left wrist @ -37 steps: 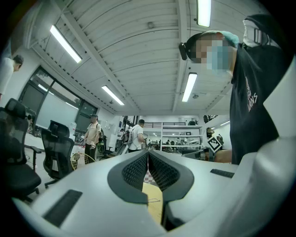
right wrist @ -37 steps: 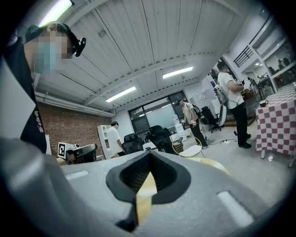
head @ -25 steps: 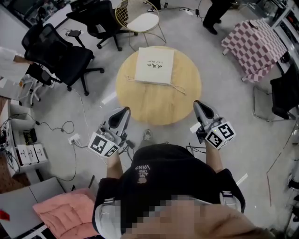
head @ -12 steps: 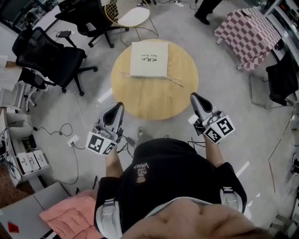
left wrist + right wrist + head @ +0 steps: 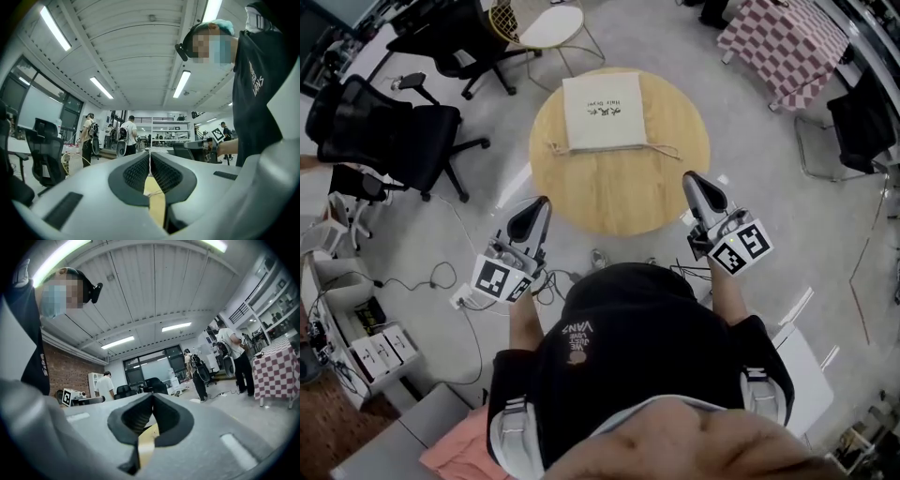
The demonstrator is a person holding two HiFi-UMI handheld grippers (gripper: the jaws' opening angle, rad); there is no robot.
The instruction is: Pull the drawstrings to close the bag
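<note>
A cream drawstring bag [image 5: 602, 112] lies flat on the far half of a round wooden table [image 5: 619, 192] in the head view. Its thin drawstrings trail off both near corners, one at the left [image 5: 553, 147] and one at the right [image 5: 667, 150]. My left gripper [image 5: 541, 203] hangs off the table's near left edge, jaws together with nothing between them. My right gripper [image 5: 689, 178] is at the near right edge, also shut and empty. In both gripper views only a sliver of table shows through the closed jaws.
Black office chairs [image 5: 389, 131] stand to the left, and a wire chair with a white seat [image 5: 548, 26] beyond the table. A checked cloth [image 5: 783, 42] covers something at the far right. Cables [image 5: 441, 277] lie on the floor near my left side. People stand in the distance.
The head view has shifted, so the table and bag sit slightly further right and nearer. Both grippers stay low at the table's near edge, still shut.
</note>
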